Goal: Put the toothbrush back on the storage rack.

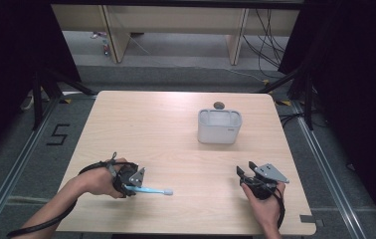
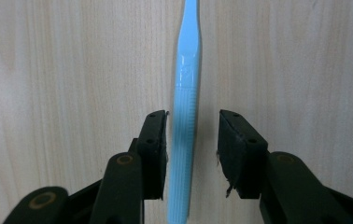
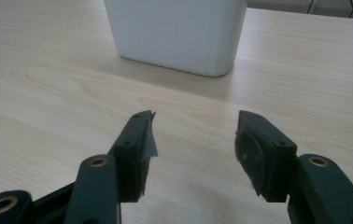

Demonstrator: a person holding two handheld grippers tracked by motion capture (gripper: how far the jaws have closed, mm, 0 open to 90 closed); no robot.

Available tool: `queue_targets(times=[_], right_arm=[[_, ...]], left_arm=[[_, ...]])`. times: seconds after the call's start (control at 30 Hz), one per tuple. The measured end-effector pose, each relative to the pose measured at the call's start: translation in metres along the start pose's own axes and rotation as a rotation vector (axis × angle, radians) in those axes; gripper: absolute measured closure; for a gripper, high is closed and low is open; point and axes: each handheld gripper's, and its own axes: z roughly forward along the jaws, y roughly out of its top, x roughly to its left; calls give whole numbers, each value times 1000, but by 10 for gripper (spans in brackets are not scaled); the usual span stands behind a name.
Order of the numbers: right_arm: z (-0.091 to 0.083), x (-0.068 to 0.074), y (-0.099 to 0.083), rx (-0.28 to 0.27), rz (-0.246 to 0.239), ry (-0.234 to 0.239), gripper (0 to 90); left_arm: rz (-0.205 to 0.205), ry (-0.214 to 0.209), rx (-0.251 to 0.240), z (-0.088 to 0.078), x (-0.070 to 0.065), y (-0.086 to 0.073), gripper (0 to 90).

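Two black fingers (image 2: 153, 149) of the left gripper (image 2: 191, 154) stand spread on either side of a light blue toothbrush (image 2: 184, 140). Its ribbed handle lies between them, close against the pad on the left of the left gripper view and clear of the other, so nothing is pinched. The handle runs straight up and away from the fingers over the pale wood counter (image 2: 48, 93).

From the high view, the left gripper (image 1: 135, 180) sits low at the near left of the counter (image 1: 151, 129), held in the person's left hand (image 1: 99, 180). The toothbrush (image 1: 151, 189) lies flat, pointing toward the right, with its head end well out past the fingers.

Across the near edge, the right gripper (image 1: 243, 173) is held in the right hand (image 1: 263, 201), with a grey three-cornered plate (image 1: 270, 173) on top. In the right gripper view its fingers (image 3: 139, 149) are also spread wide with bare wood between them.

Ahead of that gripper (image 3: 195, 144) stands a white rounded container (image 3: 177, 35), resting on the counter (image 3: 48, 93) and well apart from the fingers. Seen from above, this container (image 1: 219, 127) is open-topped and sits right of the middle toward the far edge, with a small dark round thing (image 1: 219, 105) just behind it; what that is I cannot tell.
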Motion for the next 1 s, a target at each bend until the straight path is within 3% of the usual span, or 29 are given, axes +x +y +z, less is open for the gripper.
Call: queue_targets(times=[0.03,0.37,0.4,0.43,0.5,0.53,0.57,0.6,0.63,0.77,0.8,0.83,0.87,0.9,0.93,1.0], right_arm=[[0,-2,1,-7,-30,-4,473],[1,-2,0,-12,-35,-2,473],[0,0,0,-5,-7,3,473],[0,0,0,-1,5,4,473],[0,1,0,1,12,5,472],[0,1,0,1,13,4,473],[0,1,0,1,11,5,473],[0,-1,0,-3,-10,3,473],[1,-2,0,-11,-35,-1,472],[1,-2,0,-14,-34,-3,473],[0,1,0,2,10,6,473],[0,1,0,4,8,6,473],[0,1,0,4,8,6,473],[0,1,0,6,11,7,473],[0,-2,0,-7,-27,1,473],[0,0,0,1,-4,6,473]], left_arm=[[5,-5,4,0,1,1,628],[24,-61,15,4,11,8,657],[29,-58,15,5,11,9,660],[3,-64,-2,7,10,9,665],[38,-65,32,8,12,10,672],[11,-68,8,10,10,10,674],[12,-69,10,11,11,10,679],[46,-66,38,10,13,10,683],[46,-66,38,10,13,10,684],[52,-78,53,13,15,11,694],[52,-80,58,13,15,12,697],[26,-87,40,15,12,12,701],[60,-88,70,13,14,13,704],[64,-90,73,13,14,14,708],[65,-96,75,14,14,15,712],[73,-99,84,13,15,16,720]])
